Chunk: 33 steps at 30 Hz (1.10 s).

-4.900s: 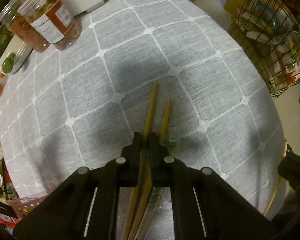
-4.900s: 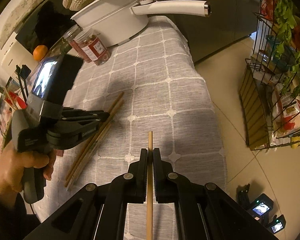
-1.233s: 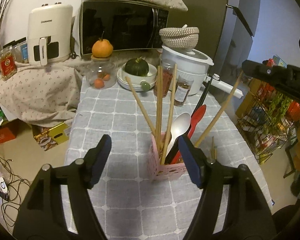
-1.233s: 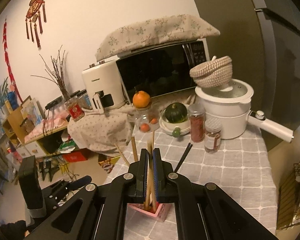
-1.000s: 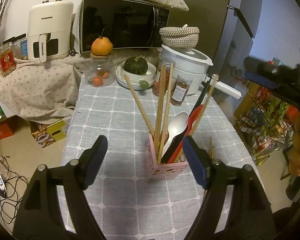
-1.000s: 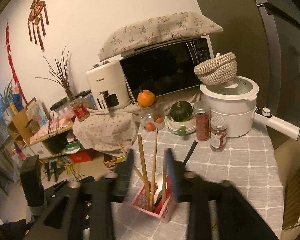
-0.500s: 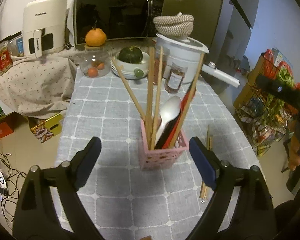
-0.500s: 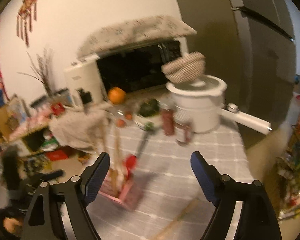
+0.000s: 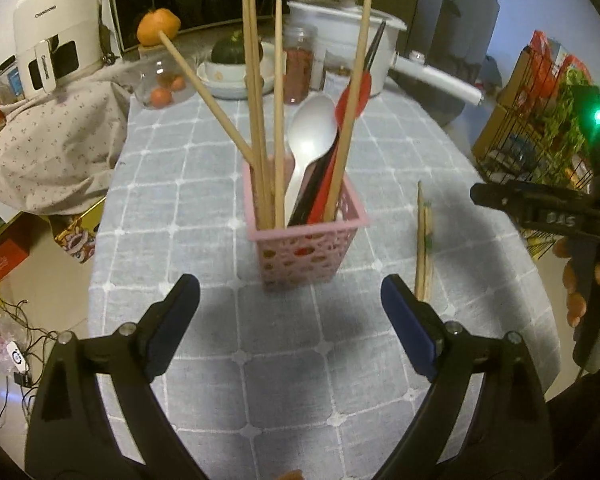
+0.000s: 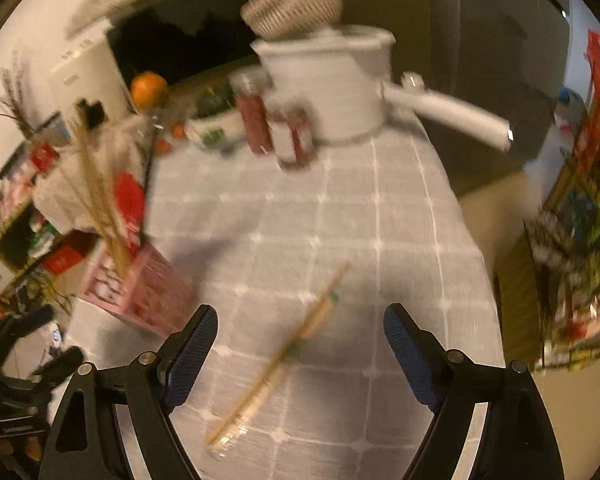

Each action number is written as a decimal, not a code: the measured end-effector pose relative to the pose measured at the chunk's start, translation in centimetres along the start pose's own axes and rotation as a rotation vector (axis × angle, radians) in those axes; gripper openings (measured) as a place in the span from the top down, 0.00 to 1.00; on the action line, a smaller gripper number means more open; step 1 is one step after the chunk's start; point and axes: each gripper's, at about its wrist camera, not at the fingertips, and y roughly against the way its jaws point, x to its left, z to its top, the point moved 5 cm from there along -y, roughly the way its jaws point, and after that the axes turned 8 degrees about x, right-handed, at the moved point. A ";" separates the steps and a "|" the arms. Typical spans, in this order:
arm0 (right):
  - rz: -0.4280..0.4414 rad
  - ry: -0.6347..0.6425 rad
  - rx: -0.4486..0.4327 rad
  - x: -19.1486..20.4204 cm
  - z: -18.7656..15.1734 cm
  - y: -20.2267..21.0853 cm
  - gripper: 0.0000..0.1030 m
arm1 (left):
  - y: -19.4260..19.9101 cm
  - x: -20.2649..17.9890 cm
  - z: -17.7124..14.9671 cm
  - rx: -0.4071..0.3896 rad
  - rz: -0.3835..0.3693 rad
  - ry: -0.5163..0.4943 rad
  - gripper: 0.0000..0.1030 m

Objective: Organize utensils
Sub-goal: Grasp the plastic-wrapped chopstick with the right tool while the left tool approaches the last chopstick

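Note:
A pink perforated utensil holder [image 9: 306, 246] stands on the grey checked tablecloth [image 9: 188, 216] and holds several wooden chopsticks [image 9: 276, 112], a white spoon [image 9: 310, 136] and a red utensil [image 9: 354, 98]. It shows blurred at the left in the right wrist view [image 10: 140, 288]. Loose wooden chopsticks [image 9: 423, 240] lie flat to the right of the holder, and they show in the right wrist view [image 10: 284, 352]. My left gripper [image 9: 290, 316] is open and empty, just in front of the holder. My right gripper [image 10: 298, 348] is open and empty above the loose chopsticks.
A white pot with a long handle [image 9: 432, 74], spice jars [image 9: 298, 66], a bowl with a green squash [image 9: 230, 54], a glass jar under an orange [image 9: 158, 34] and a microwave stand at the table's back. A wire rack [image 9: 540, 136] stands right of the table.
My right gripper let go of its chopstick into the holder, opened and swung right and down over the loose chopsticks. My left gripper stayed open and tilted down toward the holder.

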 end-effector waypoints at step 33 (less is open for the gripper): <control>-0.143 -0.008 0.245 -1.1 -1.8 -9.9 0.68 | -1.6 -0.8 -0.6 0.097 0.011 -0.024 0.11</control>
